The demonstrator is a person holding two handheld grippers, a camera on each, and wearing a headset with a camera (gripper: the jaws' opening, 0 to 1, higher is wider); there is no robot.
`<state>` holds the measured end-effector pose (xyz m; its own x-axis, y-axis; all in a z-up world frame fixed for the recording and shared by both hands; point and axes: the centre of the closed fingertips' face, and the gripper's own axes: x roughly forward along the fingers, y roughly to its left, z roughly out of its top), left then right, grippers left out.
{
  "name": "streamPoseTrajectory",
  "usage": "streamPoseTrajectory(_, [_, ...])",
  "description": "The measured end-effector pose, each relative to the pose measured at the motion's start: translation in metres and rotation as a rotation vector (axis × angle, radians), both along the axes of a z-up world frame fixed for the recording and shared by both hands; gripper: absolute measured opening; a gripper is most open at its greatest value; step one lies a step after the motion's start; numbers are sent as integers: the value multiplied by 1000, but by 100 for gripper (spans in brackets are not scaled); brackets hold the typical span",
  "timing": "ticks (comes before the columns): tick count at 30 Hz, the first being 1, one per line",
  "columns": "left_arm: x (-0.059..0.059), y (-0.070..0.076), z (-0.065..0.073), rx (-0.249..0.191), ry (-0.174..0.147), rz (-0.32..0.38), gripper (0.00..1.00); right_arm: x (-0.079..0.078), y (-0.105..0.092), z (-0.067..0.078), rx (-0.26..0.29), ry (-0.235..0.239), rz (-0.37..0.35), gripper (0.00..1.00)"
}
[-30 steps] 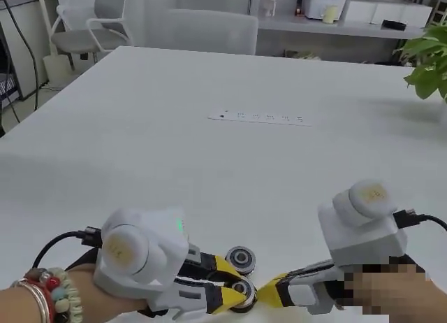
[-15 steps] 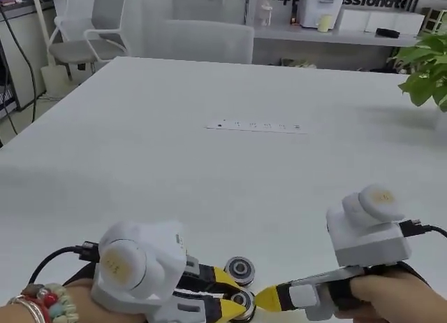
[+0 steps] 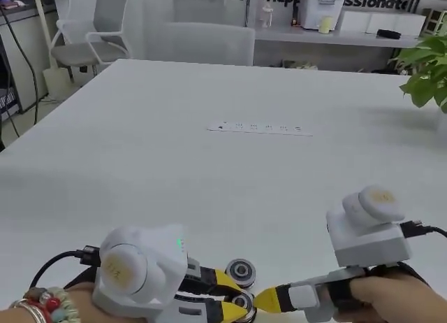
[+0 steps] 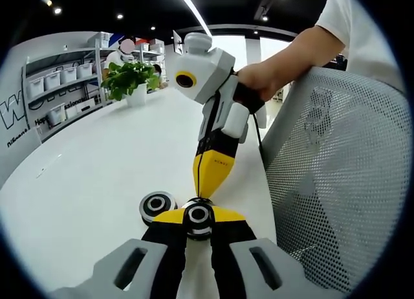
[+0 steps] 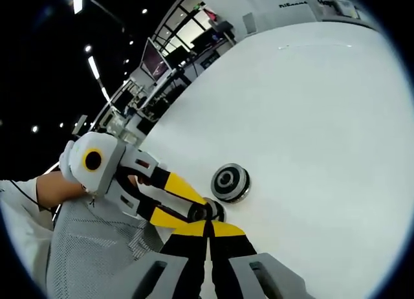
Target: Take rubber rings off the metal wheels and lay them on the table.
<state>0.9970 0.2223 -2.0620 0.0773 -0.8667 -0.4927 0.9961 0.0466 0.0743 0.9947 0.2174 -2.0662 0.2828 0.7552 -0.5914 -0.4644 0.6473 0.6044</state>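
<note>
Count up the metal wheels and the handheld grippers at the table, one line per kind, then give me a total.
Metal wheels: 2, the held wheel and the free wheel.
Grippers: 2, the left gripper and the right gripper.
Total: 4.

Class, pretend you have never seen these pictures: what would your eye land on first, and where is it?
Two yellow-tipped grippers meet at the near edge, low in the head view. The left gripper is clamped around a small metal wheel, and the right gripper has its shut tips against that wheel's rim. Just beside them a second black-rimmed wheel lies on the white table.
</note>
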Motion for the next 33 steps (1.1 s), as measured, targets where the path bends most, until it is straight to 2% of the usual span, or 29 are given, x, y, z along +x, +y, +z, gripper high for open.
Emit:
streamPoseTrajectory(19, [0,0,0,1,-1,4,9,1,4,1,-34,-37,35,0])
streamPoseTrajectory(33, [0,-1,0,-1,-4,2,9,-1,9,5,-16,-46,48,0])
